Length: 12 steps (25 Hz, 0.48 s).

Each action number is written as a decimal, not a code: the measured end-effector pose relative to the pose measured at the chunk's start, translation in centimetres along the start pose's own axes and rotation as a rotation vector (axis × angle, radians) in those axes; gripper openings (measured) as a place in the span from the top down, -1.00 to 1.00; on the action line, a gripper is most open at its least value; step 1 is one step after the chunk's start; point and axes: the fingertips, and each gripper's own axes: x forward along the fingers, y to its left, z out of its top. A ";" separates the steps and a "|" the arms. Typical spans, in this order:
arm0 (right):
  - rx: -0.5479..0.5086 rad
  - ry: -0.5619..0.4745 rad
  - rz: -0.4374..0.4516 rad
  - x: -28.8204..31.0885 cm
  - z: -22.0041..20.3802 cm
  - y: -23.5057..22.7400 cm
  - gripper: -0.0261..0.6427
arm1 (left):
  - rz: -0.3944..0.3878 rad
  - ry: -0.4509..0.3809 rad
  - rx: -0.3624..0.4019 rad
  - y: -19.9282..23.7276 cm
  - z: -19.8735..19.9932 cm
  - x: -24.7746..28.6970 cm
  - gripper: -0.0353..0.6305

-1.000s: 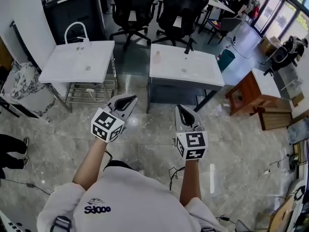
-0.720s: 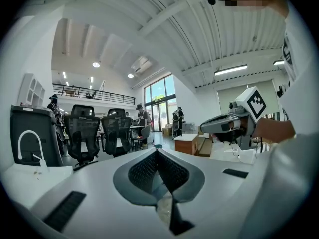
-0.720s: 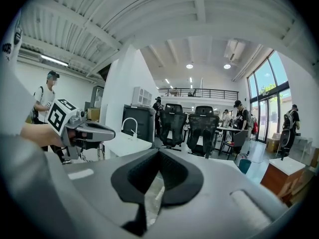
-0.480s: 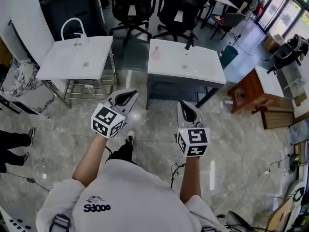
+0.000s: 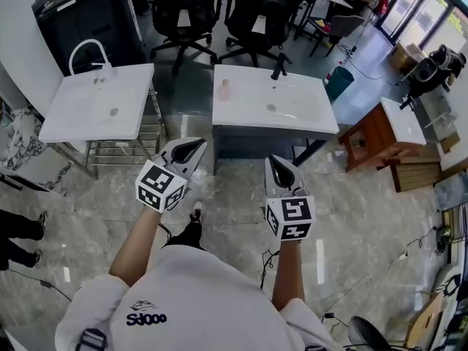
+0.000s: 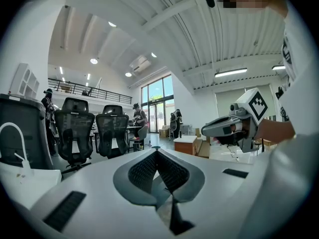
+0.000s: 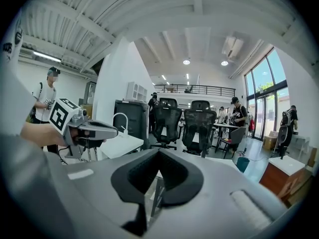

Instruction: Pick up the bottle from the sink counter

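A small pale pink bottle (image 5: 223,89) stands upright at the back left corner of the right-hand white sink counter (image 5: 307,115), left of its basin and black tap (image 5: 278,66). My left gripper (image 5: 191,146) and right gripper (image 5: 276,164) are held side by side over the floor, well short of that counter, both pointing toward it. Both are shut with nothing between the jaws. In the left gripper view the left gripper (image 6: 156,151) has its tips together, and the right gripper (image 6: 219,127) shows off to the side. The right gripper (image 7: 159,152) in its own view blocks the bottle.
A second white sink counter (image 5: 73,123) with an arched white tap (image 5: 86,48) stands to the left over a wire rack (image 5: 121,151). Black office chairs (image 5: 252,13) sit behind. A wooden side table (image 5: 376,134) and a teal bin (image 5: 339,82) are at the right.
The person has stepped forward, so both sink counters sit nearer and further left in the head view. Both grippers keep their pose and stay shut.
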 end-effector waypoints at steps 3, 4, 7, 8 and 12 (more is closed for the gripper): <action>0.004 0.016 -0.006 2.3 -0.2 -1.2 0.89 | -0.007 -0.056 -0.007 1.8 0.9 1.9 0.88; 0.006 0.021 -0.007 3.0 -0.2 -1.5 0.89 | -0.006 -0.072 -0.001 2.4 1.3 2.5 0.88; 0.019 0.029 -0.004 5.4 0.0 -2.1 0.89 | 0.026 -0.061 0.060 4.5 1.7 3.9 0.88; 0.022 0.030 -0.002 6.3 0.2 -2.3 0.89 | 0.029 -0.050 0.068 5.3 1.5 4.5 0.88; 0.025 0.037 0.004 9.5 0.7 -2.7 0.89 | 0.012 -0.029 0.027 8.0 0.8 6.2 0.88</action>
